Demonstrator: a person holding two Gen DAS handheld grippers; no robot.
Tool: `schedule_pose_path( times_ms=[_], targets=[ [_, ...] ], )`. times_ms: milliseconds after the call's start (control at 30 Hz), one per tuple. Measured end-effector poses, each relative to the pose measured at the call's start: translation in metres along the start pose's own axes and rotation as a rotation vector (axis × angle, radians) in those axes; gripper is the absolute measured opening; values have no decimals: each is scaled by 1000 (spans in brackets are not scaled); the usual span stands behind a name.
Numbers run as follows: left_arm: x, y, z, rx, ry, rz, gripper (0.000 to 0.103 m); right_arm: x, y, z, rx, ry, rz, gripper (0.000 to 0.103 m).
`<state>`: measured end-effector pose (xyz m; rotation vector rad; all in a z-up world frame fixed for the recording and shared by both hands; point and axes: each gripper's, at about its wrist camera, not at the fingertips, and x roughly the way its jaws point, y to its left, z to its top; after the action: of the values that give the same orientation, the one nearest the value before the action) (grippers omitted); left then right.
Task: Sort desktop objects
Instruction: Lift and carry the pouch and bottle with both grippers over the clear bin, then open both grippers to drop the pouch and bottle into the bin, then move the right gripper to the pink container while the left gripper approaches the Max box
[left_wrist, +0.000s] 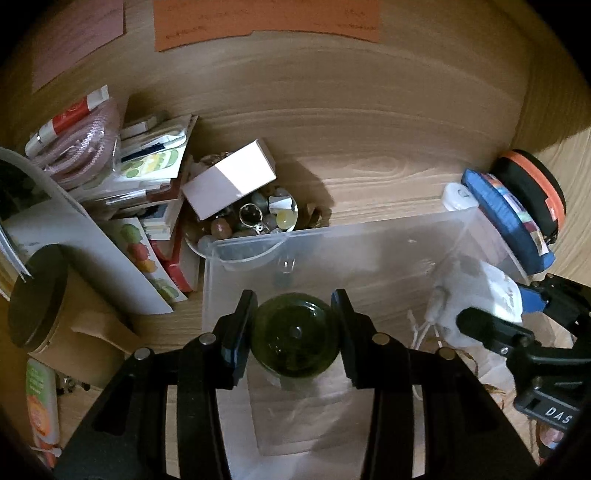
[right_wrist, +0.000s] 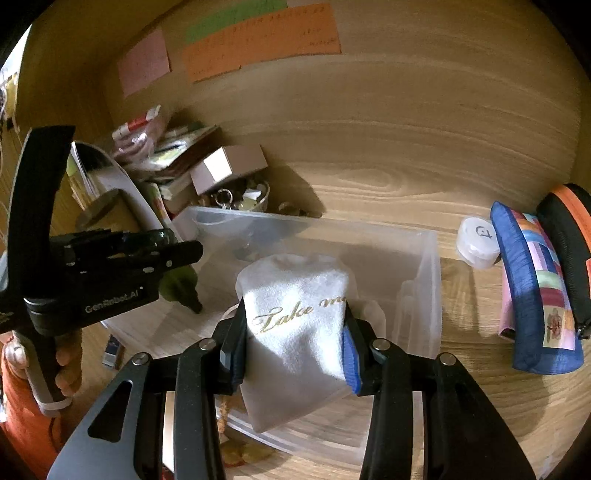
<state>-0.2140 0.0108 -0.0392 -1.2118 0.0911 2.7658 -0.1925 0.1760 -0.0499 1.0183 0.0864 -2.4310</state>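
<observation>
Two grippers, both busy, both over the clear plastic bin (left_wrist: 369, 236) on the table (left_wrist: 369, 129). Left gripper (left_wrist: 294, 334) has its jaws narrowed onto a dark green glass bottle (left_wrist: 295, 339). In its own view you look straight at the round glossy base, so the rest of the bottle is hidden; the right wrist view shows the bottle (right_wrist: 181, 284) from the side, neck pointing down into the bin (right_wrist: 417, 266). The hand (right_wrist: 68, 365) holding that left gripper (right_wrist: 177, 254) shows at the frame edge, partly cut off.

Right gripper (right_wrist: 293, 332) is clamped on a white cloth pouch (right_wrist: 295, 325) with gold script on it. I can read "Take" and then the rest curls out of sight. In the left view the pouch (left_wrist: 476, 295) and right gripper (left_wrist: 517, 314) show over the bin's right end, a bit blurred, with the drawstring trailing below.

Beyond the bin, toward the table's back left: one small bowl (left_wrist: 255, 218) of beads and trinkets, too jumbled to count, with one white box (left_wrist: 229, 181) on top, next to a messy pile of packets and booklets (left_wrist: 147, 177). Off the bin's right end: one small white round container (right_wrist: 476, 243), one blue patchwork pouch (right_wrist: 535, 291) and one black case with an orange rim (right_wrist: 569, 229), cut off by the frame. One round dark-lidded canister (left_wrist: 37, 295) near the left edge. Coloured paper notes (right_wrist: 258, 48) at the back; the writing is unreadable.
</observation>
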Motion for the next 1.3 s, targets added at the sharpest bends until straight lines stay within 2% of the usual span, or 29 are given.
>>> schedule_pose_path(
  times_ms=[233,300,367,500,533,567,700,800,900,1033,1300],
  targets=[
    [10,-2,-4,16,35,3,43,10,5,-3,-21,35,-28,39],
    [13,-2,-6,16,44,6,49,10,6,-4,-24,41,-31,42],
    [13,-3,-7,25,46,11,56,11,6,-4,-25,44,-40,43],
    [12,-6,-7,35,39,13,64,10,8,-5,-30,47,-49,43],
    [11,-7,-7,37,37,14,69,9,9,-5,-33,44,-50,43],
    [10,-7,-8,39,32,12,71,8,10,-4,-38,36,-52,45],
    [8,-9,-8,51,22,12,72,-3,17,-3,-69,-18,-90,62],
    [8,-11,-7,49,23,2,78,-8,22,-3,-92,-45,-112,66],
    [6,-13,-6,53,15,12,79,-10,23,-2,-100,-54,-122,70],
    [-4,-11,-4,44,-7,20,90,-11,21,-1,-93,-54,-126,71],
    [-38,0,1,21,-56,31,94,-29,18,6,-60,-76,-116,80]
  ],
)
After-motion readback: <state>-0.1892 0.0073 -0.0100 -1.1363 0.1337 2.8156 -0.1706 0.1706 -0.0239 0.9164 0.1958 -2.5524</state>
